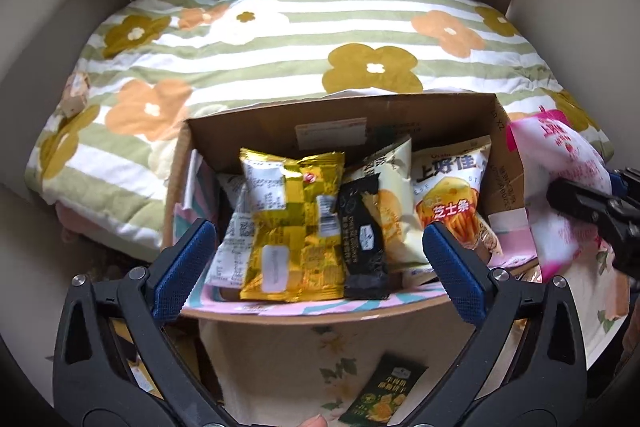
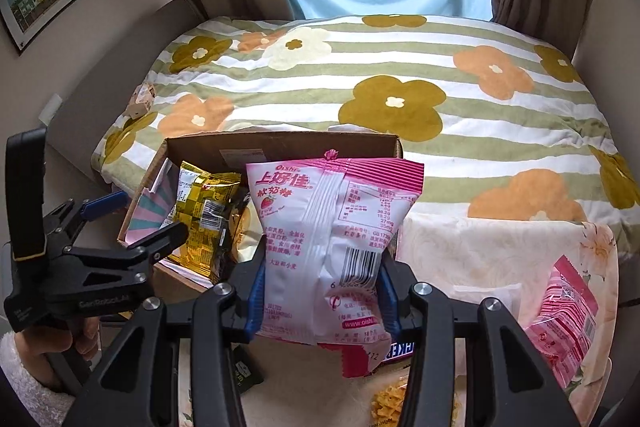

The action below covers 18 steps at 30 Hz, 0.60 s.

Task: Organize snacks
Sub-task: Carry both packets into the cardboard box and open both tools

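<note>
Your left gripper [image 1: 320,251] hangs over the near rim of the box [image 1: 496,131] with its jaws spread wide and nothing pressed between them. The gold bag [image 1: 294,223] and the black packet [image 1: 364,235] show in the gap, but both lie inside the box, clear of the blue pads [image 1: 184,267].

Your right gripper [image 2: 320,291] is clamped on the pink bag [image 2: 332,235], pads biting its lower half on both sides. The bag stands upright in front of the box's right end; its top rises above the far wall.

The box sits at the edge of the flowered blanket [image 2: 500,131], touching it along the far wall. Inside, from left: a white packet, the gold bag, the black packet, a pale chip bag [image 1: 394,211] and a cheese-stick bag [image 1: 452,199], packed edge to edge. Little floor shows between them. The left wall has a thin gap beside the white packet.

To the right of the box the pale cloth [image 2: 480,251] is mostly bare, with a second pink bag [image 2: 564,323] well off toward its right edge. Below the held bag a candy bar [image 2: 396,351] peeks out. A green packet [image 1: 384,395] lies on the cloth under your left gripper, apart from the box.
</note>
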### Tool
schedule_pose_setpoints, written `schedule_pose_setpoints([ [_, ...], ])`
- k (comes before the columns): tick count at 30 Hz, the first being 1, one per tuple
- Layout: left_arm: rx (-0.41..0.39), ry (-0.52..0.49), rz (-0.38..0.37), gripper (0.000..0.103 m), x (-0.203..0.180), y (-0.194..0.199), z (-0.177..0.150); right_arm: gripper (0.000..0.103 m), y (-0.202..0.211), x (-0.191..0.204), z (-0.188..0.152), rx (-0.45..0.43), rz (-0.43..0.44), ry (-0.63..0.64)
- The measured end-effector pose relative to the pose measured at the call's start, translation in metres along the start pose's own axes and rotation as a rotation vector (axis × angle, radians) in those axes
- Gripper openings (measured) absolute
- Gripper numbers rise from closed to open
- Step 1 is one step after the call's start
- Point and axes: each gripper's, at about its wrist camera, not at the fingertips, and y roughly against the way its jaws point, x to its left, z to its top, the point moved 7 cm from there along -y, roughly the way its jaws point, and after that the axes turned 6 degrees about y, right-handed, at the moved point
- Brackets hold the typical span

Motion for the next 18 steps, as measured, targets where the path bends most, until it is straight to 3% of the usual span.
schedule_pose_setpoints([
  [8,0.006,-0.001,-0.004,0.103,0.009,0.012,-0.018,0.046,-0.033,0.011,0.021,0.059,0.037,-0.019],
  [9,0.011,-0.001,-0.004,0.103,0.010,0.011,-0.022,0.057,-0.038,0.011,0.024,0.055,0.042,-0.033],
  [10,0.016,0.001,-0.004,0.103,0.010,0.011,-0.025,0.081,-0.043,0.009,0.026,0.040,0.035,-0.053],
  [12,0.027,0.009,-0.013,0.103,0.011,0.012,-0.032,0.102,-0.044,0.006,0.027,0.025,0.016,-0.066],
  [18,0.036,0.012,-0.021,0.103,0.010,0.017,-0.051,0.103,-0.017,-0.010,0.011,-0.017,0.011,-0.118],
])
